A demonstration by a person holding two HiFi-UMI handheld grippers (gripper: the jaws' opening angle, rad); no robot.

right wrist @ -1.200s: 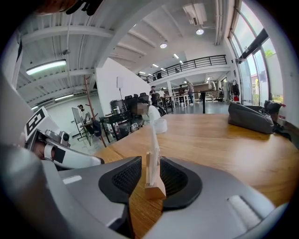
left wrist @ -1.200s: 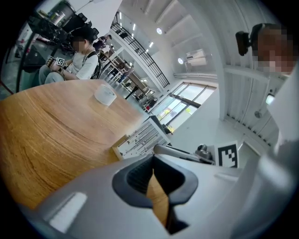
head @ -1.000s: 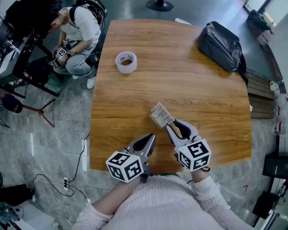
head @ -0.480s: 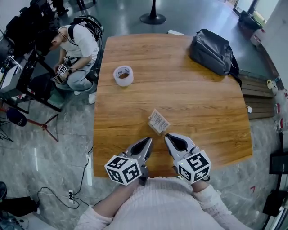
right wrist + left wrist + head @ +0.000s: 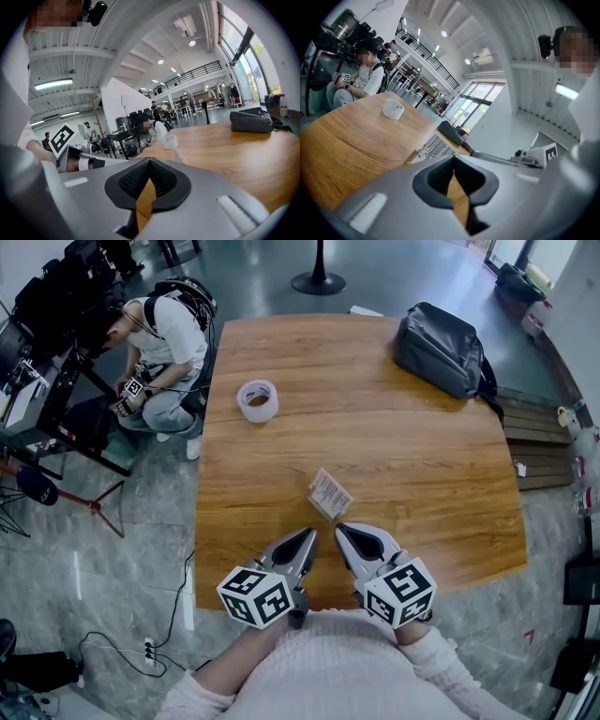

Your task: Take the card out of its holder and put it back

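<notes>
Head view: the card in its holder [image 5: 330,493] lies flat on the wooden table [image 5: 394,437], near the front edge and turned at an angle to it. Neither gripper touches it. The left gripper [image 5: 311,533] and the right gripper [image 5: 339,528] sit side by side at the near edge of the table. Both tips point toward the card and rest just short of it. A roll of tape [image 5: 257,399] stands at the far left of the table, well apart from the card. A dark bag [image 5: 445,348] lies at the far right corner. A person [image 5: 164,334] crouches on the floor beyond the table's left edge.

Left gripper view: the jaws of the left gripper [image 5: 453,158] are together, tips meeting, with nothing between the pads. The card in its holder [image 5: 433,147] lies on the table just ahead of the tips, printed lines facing up.

Right gripper view: the jaws of the right gripper [image 5: 150,161] are together, tips in contact, with no object between them. Only table surface shows through the slot behind the tips.
</notes>
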